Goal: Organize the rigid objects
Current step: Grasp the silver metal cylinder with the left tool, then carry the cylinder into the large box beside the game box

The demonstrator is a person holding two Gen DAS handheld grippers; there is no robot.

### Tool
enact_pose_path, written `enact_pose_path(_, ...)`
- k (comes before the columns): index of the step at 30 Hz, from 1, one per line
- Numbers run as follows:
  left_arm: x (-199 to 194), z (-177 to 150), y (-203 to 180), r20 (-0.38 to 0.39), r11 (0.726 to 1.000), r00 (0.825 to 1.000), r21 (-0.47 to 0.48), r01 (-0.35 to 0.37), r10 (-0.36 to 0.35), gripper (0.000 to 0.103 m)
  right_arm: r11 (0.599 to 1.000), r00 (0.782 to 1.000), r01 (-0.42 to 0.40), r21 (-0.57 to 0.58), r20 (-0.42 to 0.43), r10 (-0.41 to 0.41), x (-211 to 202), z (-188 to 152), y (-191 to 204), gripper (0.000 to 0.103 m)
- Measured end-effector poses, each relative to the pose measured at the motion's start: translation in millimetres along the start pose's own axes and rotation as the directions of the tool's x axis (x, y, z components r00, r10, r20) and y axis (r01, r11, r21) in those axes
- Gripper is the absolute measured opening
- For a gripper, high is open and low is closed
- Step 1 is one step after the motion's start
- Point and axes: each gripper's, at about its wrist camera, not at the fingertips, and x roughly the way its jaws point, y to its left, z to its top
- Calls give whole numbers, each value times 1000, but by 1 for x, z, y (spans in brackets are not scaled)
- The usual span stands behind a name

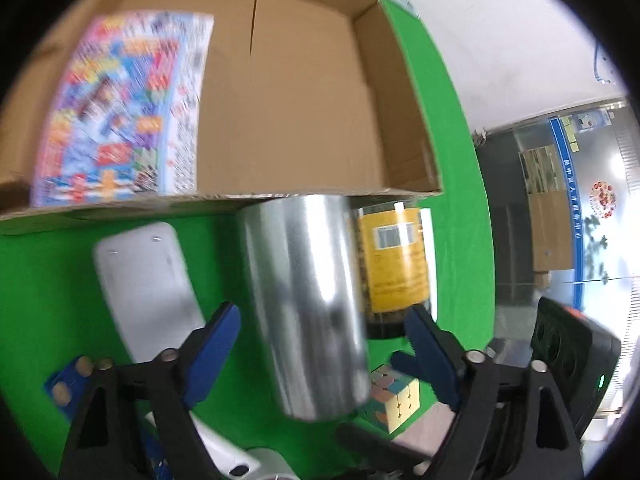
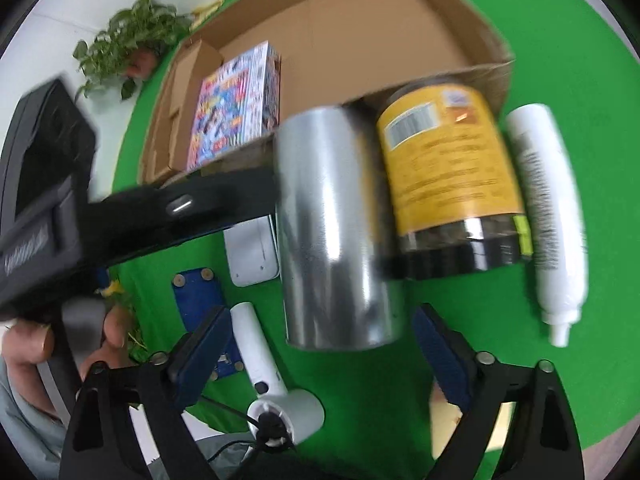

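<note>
A shiny metal can point(image 1: 308, 304) lies on the green cloth just in front of an open cardboard box point(image 1: 304, 92). My left gripper point(image 1: 322, 354) is open, its blue pads on either side of the can's near end and apart from it. In the right wrist view the same can point(image 2: 336, 232) lies ahead of my right gripper point(image 2: 320, 356), which is also open and holds nothing. A yellow-labelled jar point(image 2: 452, 184) lies against the can's right side, with a white bottle point(image 2: 548, 216) beyond it. A colourful printed box point(image 2: 236, 100) lies inside the cardboard box point(image 2: 360, 32).
A flat white case point(image 1: 148, 284), a blue block with wooden pegs point(image 1: 68, 380), a puzzle cube point(image 1: 394, 400) and a white hair dryer point(image 2: 272, 380) lie around the can. A hand point(image 2: 108, 328) grips the other tool's black handle point(image 2: 48, 184). A potted plant point(image 2: 132, 36) stands beyond the cloth.
</note>
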Motion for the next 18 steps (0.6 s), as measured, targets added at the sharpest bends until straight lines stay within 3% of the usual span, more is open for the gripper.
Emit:
enact_pose_path(3, 15, 4, 11, -28, 999, 999, -28, 23, -24, 64, 999, 999, 40, 1, -23, -40, 19, 1, 3, 80)
enact_pose_path(6, 15, -2, 20, -36, 999, 999, -43, 32, -33, 58, 999, 999, 40, -33, -19, -40, 20, -3, 14, 80)
enact_pose_path(9, 10, -16, 31, -51, 995, 997, -86, 54, -58, 58, 994, 999, -41, -97, -13, 40, 14, -8, 31, 80)
enact_pose_path(11, 6, -21, 35, -47, 994, 998, -96, 46, -50, 58, 994, 999, -37, -104, -19, 35, 19, -8, 35, 80)
enact_pose_path(15, 7, -12, 28, -67, 996, 998, -89, 13, -19, 60, 998, 997, -51, 34, -48, 53, 38, 1, 13, 81)
enact_pose_path(18, 19, -4, 17, -97, 998, 995, -68, -7, 0, 67, 998, 997, -45, 44, -58, 48, 48, 11, 7, 81)
